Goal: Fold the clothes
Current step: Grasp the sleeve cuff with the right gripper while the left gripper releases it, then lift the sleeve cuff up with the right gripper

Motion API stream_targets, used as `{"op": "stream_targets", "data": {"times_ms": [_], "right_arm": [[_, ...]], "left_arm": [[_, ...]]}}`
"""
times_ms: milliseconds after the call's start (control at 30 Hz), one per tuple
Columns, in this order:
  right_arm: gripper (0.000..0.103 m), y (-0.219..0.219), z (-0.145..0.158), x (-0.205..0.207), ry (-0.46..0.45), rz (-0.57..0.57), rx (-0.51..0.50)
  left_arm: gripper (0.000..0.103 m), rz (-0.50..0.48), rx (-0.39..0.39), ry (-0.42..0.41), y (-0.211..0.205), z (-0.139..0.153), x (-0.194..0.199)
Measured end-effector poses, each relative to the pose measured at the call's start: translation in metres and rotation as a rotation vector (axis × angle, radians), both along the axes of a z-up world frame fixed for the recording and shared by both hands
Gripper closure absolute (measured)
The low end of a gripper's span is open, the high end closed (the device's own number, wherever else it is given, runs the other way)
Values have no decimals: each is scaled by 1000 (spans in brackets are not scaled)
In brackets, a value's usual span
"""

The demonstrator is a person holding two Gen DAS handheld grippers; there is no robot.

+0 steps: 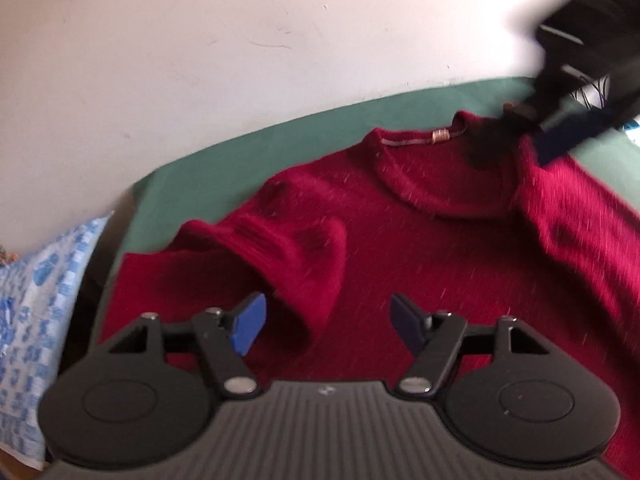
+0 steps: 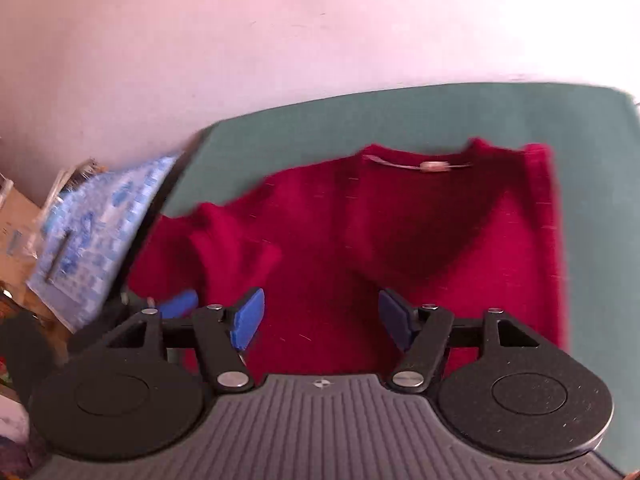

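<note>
A dark red knit sweater (image 1: 440,260) lies face up on the green table (image 1: 280,140), its collar toward the wall. One sleeve (image 1: 272,240) is folded in across the chest, with the cuff near my left fingertips. My left gripper (image 1: 326,314) hovers open just above the sweater's body with nothing between its blue pads. Blurred at the upper right, my right gripper (image 1: 560,128) hangs by the collar and shoulder. In the right wrist view the sweater (image 2: 400,240) has a straight folded right edge. My right gripper (image 2: 320,312) is open above it and holds nothing.
A blue-and-white patterned cloth (image 1: 36,300) (image 2: 100,220) lies off the table's left edge, with a cardboard box (image 2: 16,216) and clutter beyond it. A pale wall (image 2: 280,40) stands right behind the table. Bare green surface (image 2: 600,240) shows to the right of the sweater.
</note>
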State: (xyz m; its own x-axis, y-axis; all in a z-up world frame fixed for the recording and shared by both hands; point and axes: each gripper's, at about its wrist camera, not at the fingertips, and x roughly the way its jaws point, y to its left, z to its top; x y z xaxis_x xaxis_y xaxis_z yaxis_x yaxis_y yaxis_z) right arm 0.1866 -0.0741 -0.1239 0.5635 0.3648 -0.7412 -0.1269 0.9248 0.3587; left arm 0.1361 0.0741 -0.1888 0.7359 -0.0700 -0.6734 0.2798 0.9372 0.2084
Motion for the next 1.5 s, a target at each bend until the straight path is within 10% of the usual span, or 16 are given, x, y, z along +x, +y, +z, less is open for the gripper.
{"op": "stream_targets", "data": {"times_ms": [467,667,933,1100,1333,1500], "right_arm": [[41,158,-57,52,-89,195,-327],[89,141,-60,56,-121,130,-320],[91,93,-24,49,-228,11,-253],[91,68,3,34,-357,-41,-263],[91,45,24,19,-484,-107,-271],[90,30,27,27,-452,-117,-296]], "left_arm": [[16,16,-152,-8,27,-29,-30],[11,30,-176,-16,32,-33,-30],[7,39,-211,12,38,-34,-25],[53,27,-240,33,55,-23,-6],[59,84,-394,105,86,-15,18],[42,-23,-424,89,88,6,9]]}}
